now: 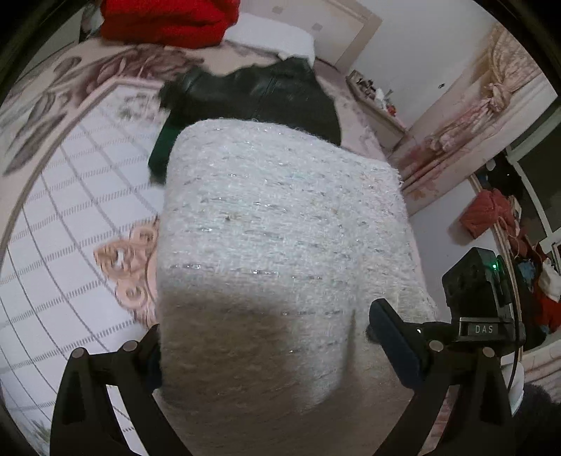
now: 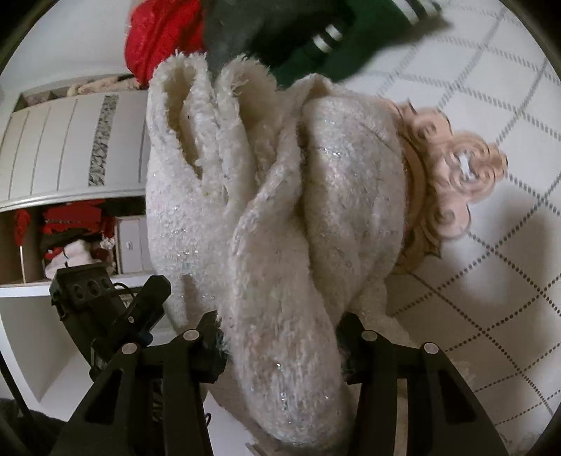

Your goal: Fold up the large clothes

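Fingers of both grippers grip the white fuzzy sweater (image 1: 280, 228) above a patterned bedspread (image 1: 70, 217).

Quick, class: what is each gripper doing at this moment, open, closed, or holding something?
Left gripper: jaws wide, white fuzzy garment between them; grip cannot be told.
Right gripper: jaws closed on the bunched white fuzzy garment.

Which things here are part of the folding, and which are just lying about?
In the job:
white fuzzy sweater
left gripper
right gripper

Lying about:
red garment
black and green jacket
patterned bedspread
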Motion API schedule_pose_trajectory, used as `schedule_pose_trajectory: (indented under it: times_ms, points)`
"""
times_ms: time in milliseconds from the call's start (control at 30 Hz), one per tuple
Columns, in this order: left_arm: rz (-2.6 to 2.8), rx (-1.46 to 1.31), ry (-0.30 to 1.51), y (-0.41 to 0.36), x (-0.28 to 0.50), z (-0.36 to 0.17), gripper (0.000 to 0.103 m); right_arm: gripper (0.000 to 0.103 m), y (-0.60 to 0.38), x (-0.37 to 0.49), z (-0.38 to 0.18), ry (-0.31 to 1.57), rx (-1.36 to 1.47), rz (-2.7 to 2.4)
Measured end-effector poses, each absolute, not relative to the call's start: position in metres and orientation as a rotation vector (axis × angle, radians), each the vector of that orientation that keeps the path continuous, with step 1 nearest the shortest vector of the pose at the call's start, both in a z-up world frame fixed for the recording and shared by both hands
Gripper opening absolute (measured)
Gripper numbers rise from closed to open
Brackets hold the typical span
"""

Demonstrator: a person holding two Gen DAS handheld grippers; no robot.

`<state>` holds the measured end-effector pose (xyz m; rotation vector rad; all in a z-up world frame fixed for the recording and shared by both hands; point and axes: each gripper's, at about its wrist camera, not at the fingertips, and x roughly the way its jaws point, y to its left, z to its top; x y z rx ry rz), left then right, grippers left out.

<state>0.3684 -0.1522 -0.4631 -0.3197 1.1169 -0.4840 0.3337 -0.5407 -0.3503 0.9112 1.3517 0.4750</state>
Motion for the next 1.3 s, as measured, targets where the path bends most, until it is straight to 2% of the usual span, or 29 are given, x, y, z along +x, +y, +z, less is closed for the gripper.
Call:
schedule_pose_trajectory:
  times_ms: [200, 333, 500, 633, 667, 800, 900, 1000, 1067, 1133, 1200, 1300]
  points:
    - [-0.500, -0.342, 1.066, -0.146, 0.428, -0.414, 0.100, 0.049, -0.551, 0.386, -0.275, 1.263, 0.900, 0.479]
    - [-0.503, -0.345, 1.034, -0.144, 0.488, -0.387, 0.100, 0.049, -0.561, 0.454, -0.220, 1.218, 0.848, 0.471]
    - [-0.509, -0.309, 0.988, -0.152, 0.582, -0.373, 0.100, 0.049, -0.575, 0.550, -0.179, 1.170, 0.799, 0.464]
    - [-0.511, -0.302, 1.030, -0.166, 0.657, -0.404, 0.100, 0.049, -0.588, 0.635, -0.202, 1.207, 0.772, 0.417]
    - [-0.507, -0.287, 1.066, -0.172, 0.678, -0.427, 0.100, 0.049, -0.590, 0.650, -0.215, 1.229, 0.765, 0.391]
    - [-0.474, -0.188, 1.144, -0.187, 0.705, -0.498, 0.100, 0.049, -0.607, 0.682, -0.282, 1.318, 0.736, 0.333]
    - [-0.464, -0.224, 1.136, -0.180, 0.709, -0.513, 0.101, 0.053, -0.600, 0.696, -0.298, 1.318, 0.710, 0.308]
    - [-0.452, -0.221, 1.138, -0.177, 0.706, -0.507, 0.101, 0.058, -0.597, 0.702, -0.291, 1.319, 0.676, 0.289]
    - [-0.446, -0.229, 1.142, -0.176, 0.701, -0.496, 0.101, 0.073, -0.582, 0.692, -0.278, 1.317, 0.563, 0.238]
    - [-0.413, -0.211, 1.125, -0.180, 0.695, -0.481, 0.101, 0.082, -0.572, 0.676, -0.266, 1.296, 0.436, 0.169]
    - [-0.343, -0.152, 1.061, -0.180, 0.680, -0.464, 0.101, 0.086, -0.560, 0.657, -0.245, 1.262, 0.279, 0.071]
    - [-0.276, -0.067, 0.937, -0.178, 0.648, -0.440, 0.101, 0.098, -0.554, 0.625, -0.225, 1.198, 0.141, -0.043]
